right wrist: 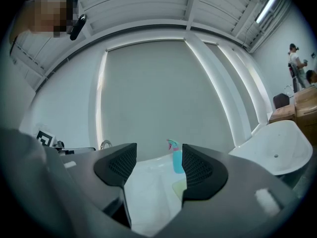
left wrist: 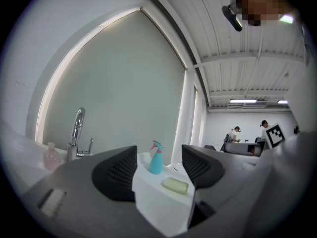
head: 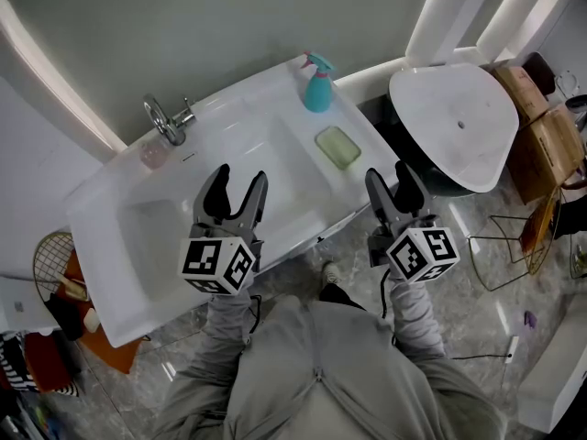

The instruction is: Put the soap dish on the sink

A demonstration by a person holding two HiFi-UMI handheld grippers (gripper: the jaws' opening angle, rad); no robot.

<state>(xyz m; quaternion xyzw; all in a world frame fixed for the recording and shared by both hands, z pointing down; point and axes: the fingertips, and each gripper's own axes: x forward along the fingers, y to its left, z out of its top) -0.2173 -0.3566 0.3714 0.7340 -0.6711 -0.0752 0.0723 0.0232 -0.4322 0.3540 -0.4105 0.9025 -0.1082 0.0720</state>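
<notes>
Lying on the sink's (head: pixel 266 94) ledge right of centre in the head view, just below a turquoise spray bottle (head: pixel 317 85), the soap dish (head: pixel 337 147) runs upper-left to lower-right. Left tongs (head: pixel 240 177) and right tongs (head: pixel 387 174) hover released, empty; the right sits nearer.

- teal spray bottle (head: pixel 317 88), upright, pink trigger
- chrome faucet (head: pixel 163 122)
- small pink bottle (head: pixel 153 154) just beside faucet
- white tub (head: pixel 454 122) at right
- cardboard boxes (head: pixel 541 131) beyond tub
- wire rack (head: pixel 518 241) on floor
</notes>
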